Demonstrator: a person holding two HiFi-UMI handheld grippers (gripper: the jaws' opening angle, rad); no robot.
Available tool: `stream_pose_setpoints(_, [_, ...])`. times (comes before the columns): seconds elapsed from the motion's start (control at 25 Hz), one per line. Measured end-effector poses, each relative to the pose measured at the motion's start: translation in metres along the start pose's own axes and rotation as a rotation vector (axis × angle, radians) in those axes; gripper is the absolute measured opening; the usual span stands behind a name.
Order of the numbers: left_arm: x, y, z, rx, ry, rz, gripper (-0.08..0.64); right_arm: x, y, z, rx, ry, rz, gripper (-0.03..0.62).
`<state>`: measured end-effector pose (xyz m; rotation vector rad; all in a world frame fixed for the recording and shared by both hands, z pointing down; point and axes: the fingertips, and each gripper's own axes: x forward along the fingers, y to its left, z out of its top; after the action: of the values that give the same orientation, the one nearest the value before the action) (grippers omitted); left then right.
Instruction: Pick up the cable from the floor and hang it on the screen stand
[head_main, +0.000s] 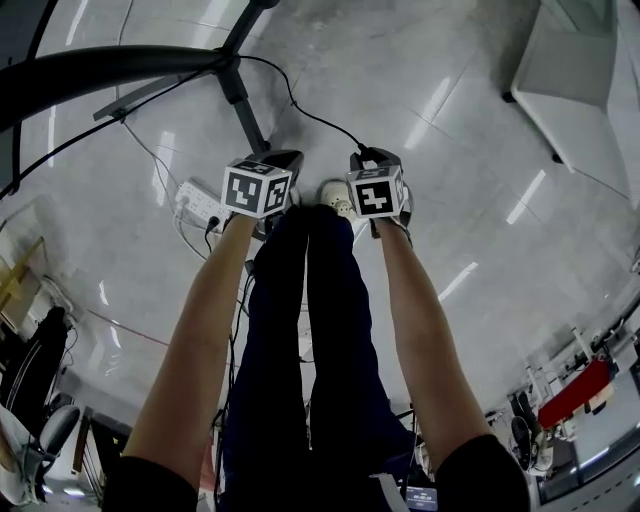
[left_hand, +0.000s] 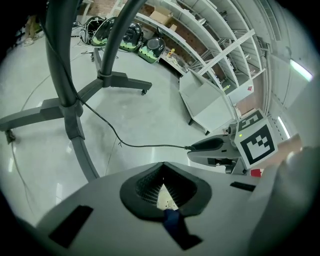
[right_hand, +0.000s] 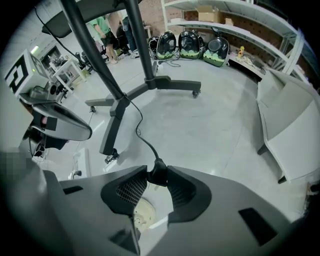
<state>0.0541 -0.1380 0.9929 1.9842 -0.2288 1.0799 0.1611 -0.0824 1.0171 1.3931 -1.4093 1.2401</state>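
Note:
A thin black cable (head_main: 300, 108) runs over the grey floor from the screen stand's post (head_main: 238, 95) to my right gripper (head_main: 367, 157). In the right gripper view the jaws are shut on the cable's thick plug end (right_hand: 157, 172), and the cord (right_hand: 136, 122) trails back to the stand's base (right_hand: 120, 102). My left gripper (head_main: 286, 160) is level with it, just to the left. Its tips (left_hand: 162, 164) meet with nothing between them. From the left gripper view I see the right gripper (left_hand: 194, 147) holding the cable (left_hand: 140, 146) beside the stand (left_hand: 70, 107).
A white power strip (head_main: 198, 203) with cords lies left of the left gripper. The stand's legs (right_hand: 172, 84) spread over the floor ahead. A white cabinet (right_hand: 287, 125) stands at the right, with shelves and green carriers (right_hand: 190, 45) at the back. The person's legs (head_main: 320, 330) are below.

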Motion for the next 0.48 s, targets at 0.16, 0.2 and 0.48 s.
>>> stream_pose_setpoints(0.16, [-0.02,-0.011,-0.001,0.011,0.003,0.009,0.008,-0.02,0.008,0.007,0.008,-0.007,0.0,0.14])
stream_pose_setpoints(0.2, [-0.025,-0.013,-0.002,0.015,0.005,0.012,0.008,-0.026,0.011,0.009,0.004,-0.008,0.001,0.14])
stream_pose_setpoints(0.48, [-0.062,-0.032,0.002,0.009,-0.014,0.031,0.008,-0.07,0.024,0.013,0.013,0.001,-0.001,0.141])
